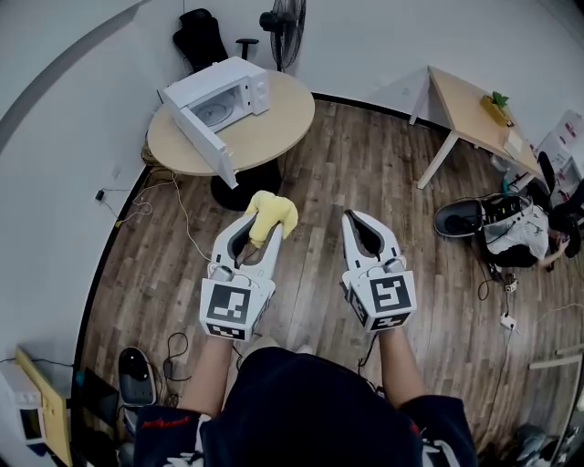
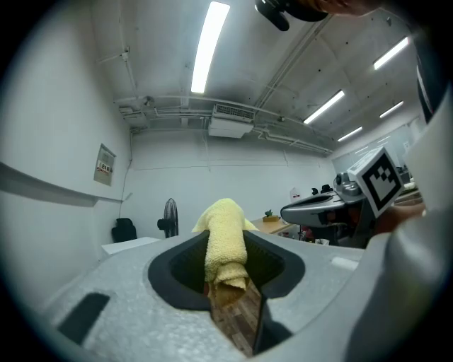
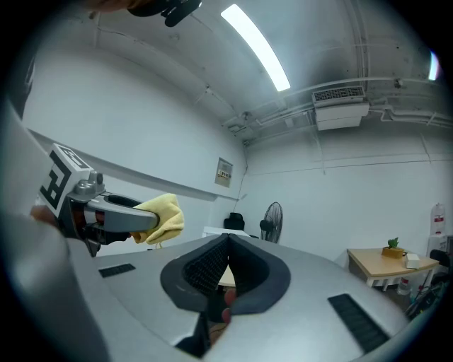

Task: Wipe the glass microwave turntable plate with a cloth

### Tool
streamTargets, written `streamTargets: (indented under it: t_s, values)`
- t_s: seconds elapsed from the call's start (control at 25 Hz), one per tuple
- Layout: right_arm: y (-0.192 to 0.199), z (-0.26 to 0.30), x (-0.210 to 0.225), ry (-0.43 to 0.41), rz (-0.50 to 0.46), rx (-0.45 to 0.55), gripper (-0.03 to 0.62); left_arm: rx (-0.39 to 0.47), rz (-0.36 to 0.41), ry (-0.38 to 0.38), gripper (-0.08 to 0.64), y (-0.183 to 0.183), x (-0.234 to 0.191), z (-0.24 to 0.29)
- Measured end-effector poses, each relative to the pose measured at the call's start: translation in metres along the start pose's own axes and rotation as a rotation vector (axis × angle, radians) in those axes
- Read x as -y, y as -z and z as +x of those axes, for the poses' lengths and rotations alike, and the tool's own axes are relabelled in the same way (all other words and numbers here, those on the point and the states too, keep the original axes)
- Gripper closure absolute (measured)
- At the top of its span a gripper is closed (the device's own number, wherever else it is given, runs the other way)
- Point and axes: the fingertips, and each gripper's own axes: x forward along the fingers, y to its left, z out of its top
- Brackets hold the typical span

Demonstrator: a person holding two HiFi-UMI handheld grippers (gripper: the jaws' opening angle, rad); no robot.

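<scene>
A white microwave stands on a round wooden table with its door swung open. The glass turntable plate lies inside it. My left gripper is shut on a folded yellow cloth, held level above the floor, short of the table. In the left gripper view the yellow cloth sticks up from between the jaws of my left gripper. My right gripper is shut and holds nothing, level beside the left one. The right gripper view shows the right gripper with its pads pressed together and the cloth off to the left.
A standing fan and a black chair are behind the round table. A rectangular wooden table stands at the right. Bags and shoes lie on the wooden floor, and cables trail near the left wall.
</scene>
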Motion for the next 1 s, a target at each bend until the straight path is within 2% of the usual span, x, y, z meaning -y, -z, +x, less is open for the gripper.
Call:
streamTargets:
  t_s: [0.52,0.8,1.0]
  values:
    - [0.019,0.046,0.026,-0.019,0.028,-0.008,0.583,-0.017,-0.013,-0.04,0.433,0.013,-0.029,0.042]
    - [0.023,0.11,0.042,-0.013,0.019,-0.028,0.583,-0.018,-0.046,-0.037,0.433,0.02,-0.074,0.091]
    - [0.018,0.165,0.052,0.006,0.019,-0.031,0.583,-0.015,-0.063,-0.045,0.433,0.023,-0.126,0.125]
